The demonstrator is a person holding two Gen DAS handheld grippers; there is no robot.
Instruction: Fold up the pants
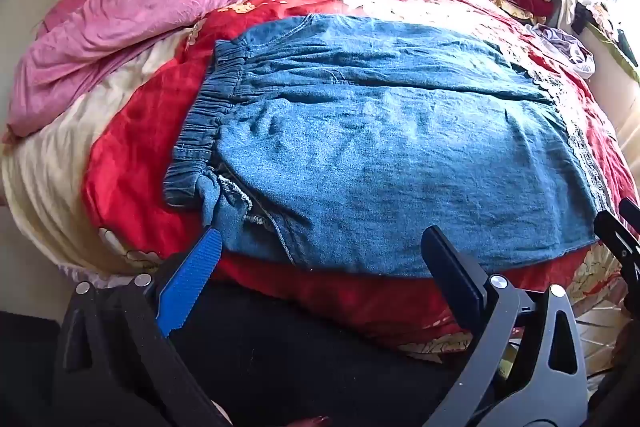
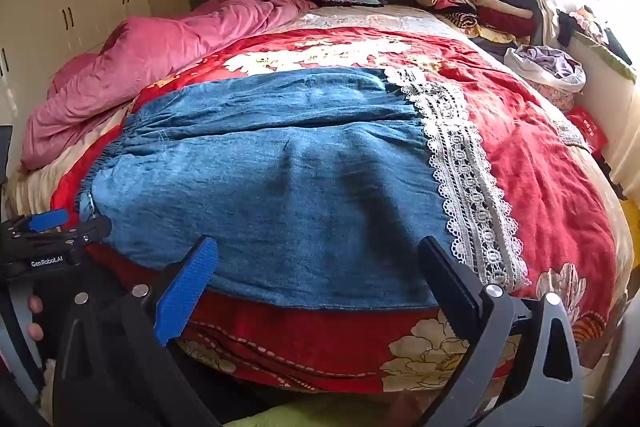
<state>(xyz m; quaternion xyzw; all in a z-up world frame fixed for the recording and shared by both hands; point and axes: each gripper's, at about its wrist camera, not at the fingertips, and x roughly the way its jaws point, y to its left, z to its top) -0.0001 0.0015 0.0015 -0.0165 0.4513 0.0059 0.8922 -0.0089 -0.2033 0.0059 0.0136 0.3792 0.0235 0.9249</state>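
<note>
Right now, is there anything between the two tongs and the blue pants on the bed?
Nothing visible is in the way. The blue pants lie flat on the red bedspread, with their near edge just ahead of the open left tongs and the open right tongs. The pink quilt and the clothes pile lie beyond.

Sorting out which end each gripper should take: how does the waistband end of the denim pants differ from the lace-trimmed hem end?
The waistband is gathered, puckered denim elastic; the lace-trimmed hem is white openwork lying flat. The waistband is at the pants' left end, nearest the pink quilt; the hem is at the right end. Both rest on the red floral bedspread, and neither is gripped.
</note>
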